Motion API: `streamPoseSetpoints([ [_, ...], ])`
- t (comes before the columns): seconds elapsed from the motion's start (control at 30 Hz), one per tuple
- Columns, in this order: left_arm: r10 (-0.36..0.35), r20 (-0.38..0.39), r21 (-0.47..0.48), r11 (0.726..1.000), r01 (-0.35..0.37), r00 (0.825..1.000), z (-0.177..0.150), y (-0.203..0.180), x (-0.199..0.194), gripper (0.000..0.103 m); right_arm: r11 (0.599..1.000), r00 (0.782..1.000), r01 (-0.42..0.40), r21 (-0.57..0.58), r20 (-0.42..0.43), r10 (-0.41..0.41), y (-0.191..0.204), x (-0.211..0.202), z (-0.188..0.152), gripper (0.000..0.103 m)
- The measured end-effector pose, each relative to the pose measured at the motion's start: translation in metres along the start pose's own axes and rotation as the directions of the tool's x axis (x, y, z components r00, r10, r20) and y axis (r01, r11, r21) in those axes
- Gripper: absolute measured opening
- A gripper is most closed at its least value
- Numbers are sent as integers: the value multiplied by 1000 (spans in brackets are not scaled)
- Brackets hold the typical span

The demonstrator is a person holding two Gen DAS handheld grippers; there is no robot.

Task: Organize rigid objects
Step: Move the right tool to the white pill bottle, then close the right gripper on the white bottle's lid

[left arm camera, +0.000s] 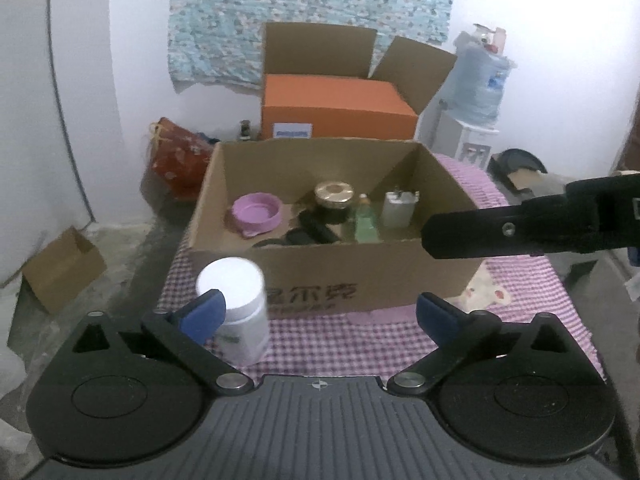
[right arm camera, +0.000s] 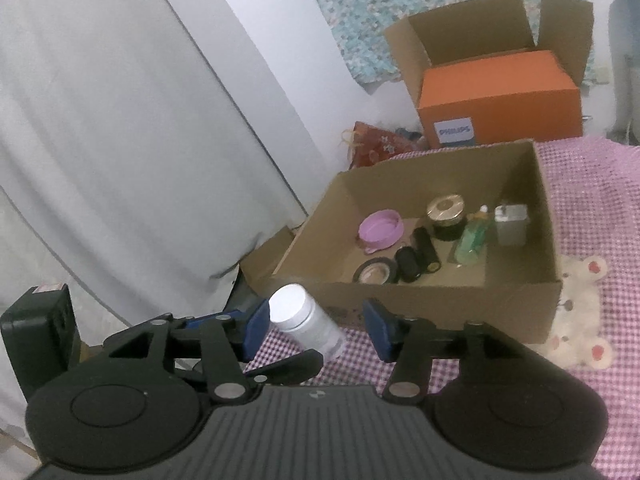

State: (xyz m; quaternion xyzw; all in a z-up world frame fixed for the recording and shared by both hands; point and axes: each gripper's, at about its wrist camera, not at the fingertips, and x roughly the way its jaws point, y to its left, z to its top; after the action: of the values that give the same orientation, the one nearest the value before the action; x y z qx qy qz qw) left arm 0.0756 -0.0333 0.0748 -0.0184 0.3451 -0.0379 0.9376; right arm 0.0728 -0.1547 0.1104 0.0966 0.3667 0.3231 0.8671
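Bottle (left arm camera: 236, 308) beside left claw (left arm camera: 320, 314), untouched

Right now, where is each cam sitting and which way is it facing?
Left wrist: on the left gripper, angled down at the cardboard box; its open fingers and the right gripper's finger show.
Right wrist: on the right gripper, angled down, box to its right; own open fingers show.
Shared: box, white bottle, orange box.

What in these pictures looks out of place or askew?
The white bottle stands outside the cardboard box, on the checked cloth before its near wall, while the other small things lie inside. In the right wrist view it looks tilted, though the fisheye may exaggerate this. Nothing looks spilled.
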Motion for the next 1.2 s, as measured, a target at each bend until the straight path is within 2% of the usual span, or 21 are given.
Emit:
streamPoseSetpoints([
  [0.2, 45, 28, -3, 999, -45, 999, -16, 21, 0, 103, 1000, 999, 6, 20, -49, -5, 6, 30, -7, 55],
  [0.4, 97, 8, -18, 995, -97, 995, -29, 42, 23, 103, 999, 995, 23, 37, -94, -19, 9, 67, -9, 55],
  [0.67, 93, 19, -26, 995, -93, 995, -24, 58, 56, 101, 995, 990, 22, 98, -138, -8, 6, 115, -1, 56],
  [0.83, 71, 11, -13, 997, -71, 997, -20, 58, 68, 97, 992, 987, 13, 124, -161, 7, 4, 137, 4, 56],
  [0.97, 57, -1, -5, 998, -57, 998, -20, 55, 73, 89, 991, 983, 8, 136, -182, 17, 3, 150, 6, 56],
  [1.07, 54, -10, -7, 999, -54, 998, -19, 56, 74, 76, 991, 981, 6, 133, -192, 20, 4, 155, 7, 56],
  [1.13, 51, -17, -16, 999, -51, 999, -19, 57, 75, 72, 991, 980, 6, 132, -197, 20, 5, 158, 7, 55],
  [1.2, 48, -20, -25, 999, -48, 999, -19, 58, 75, 62, 991, 979, 3, 132, -201, 23, 5, 161, 7, 55],
])
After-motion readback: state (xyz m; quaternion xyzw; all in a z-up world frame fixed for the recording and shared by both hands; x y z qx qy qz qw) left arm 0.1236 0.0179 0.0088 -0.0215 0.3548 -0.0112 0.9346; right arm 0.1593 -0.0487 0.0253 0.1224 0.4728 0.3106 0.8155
